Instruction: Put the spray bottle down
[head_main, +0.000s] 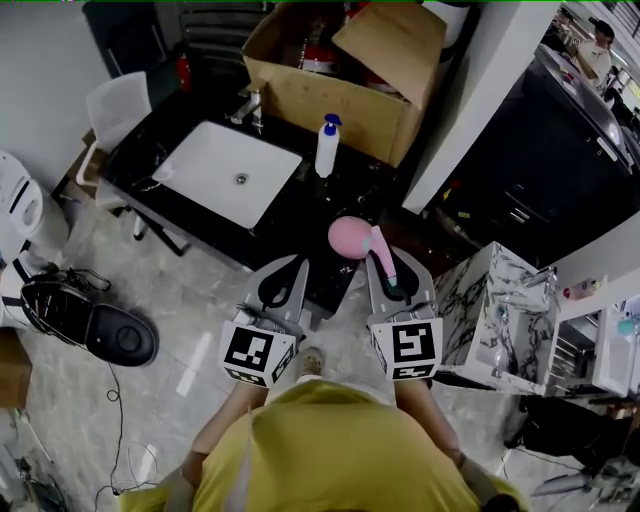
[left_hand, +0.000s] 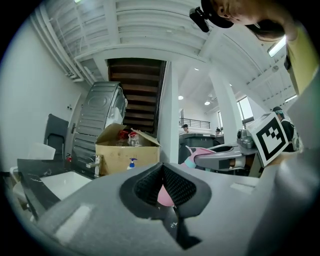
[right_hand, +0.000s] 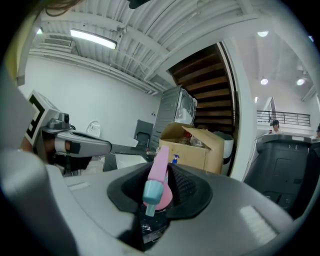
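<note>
A pink spray bottle (head_main: 352, 237) with a pale blue nozzle (right_hand: 151, 192) is held out over the near edge of the black counter (head_main: 200, 110). My right gripper (head_main: 384, 260) is shut on the spray bottle's (right_hand: 161, 172) neck, its round body ahead of the jaws. My left gripper (head_main: 298, 264) stands level beside it to the left, jaws shut with nothing in them. In the left gripper view the jaws of the left gripper (left_hand: 161, 168) meet at the tips, and the bottle (left_hand: 199, 152) shows to the right. Both grippers point toward the counter.
The counter holds a white sink (head_main: 232, 170) with a faucet (head_main: 250, 105), a white pump bottle with a blue top (head_main: 327, 147) and an open cardboard box (head_main: 340, 70). A white pillar (head_main: 480, 90) and a marbled cabinet (head_main: 490, 310) stand at the right. A black round device (head_main: 120, 335) lies on the floor at the left.
</note>
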